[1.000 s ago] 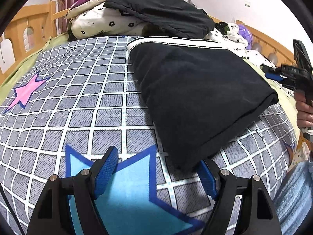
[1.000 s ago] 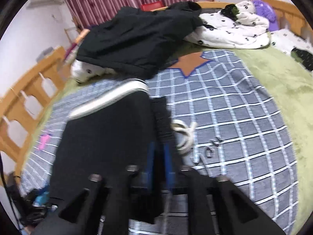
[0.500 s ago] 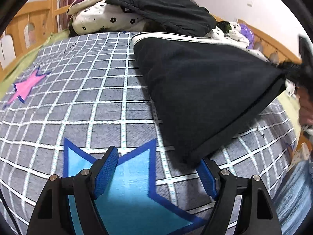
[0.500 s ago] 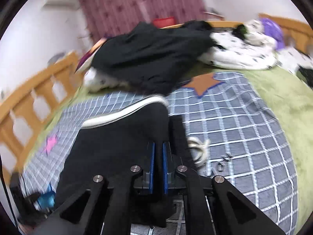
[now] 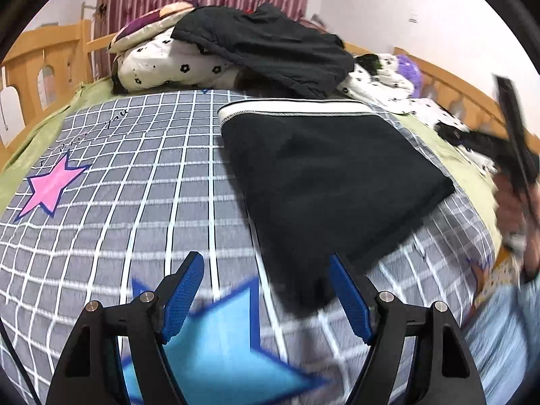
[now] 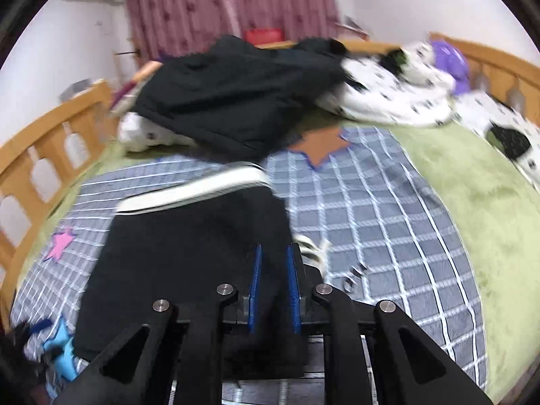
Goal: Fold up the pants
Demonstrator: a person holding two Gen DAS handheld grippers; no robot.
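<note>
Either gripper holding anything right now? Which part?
The left gripper is open and empty. The right gripper has its pads slightly apart around the right side edge of the folded black pants; whether it is gripping cannot be told.

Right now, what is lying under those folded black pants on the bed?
The black pants lie on a grey checked blanket with stars. A white drawstring peeks out at one edge. Anything beneath the fabric is hidden.

bed (image 5: 47,125) | checked blanket (image 5: 141,182) covers it | black pants (image 5: 324,172) on blanket | bedding pile (image 5: 175,57) beyond pants
</note>
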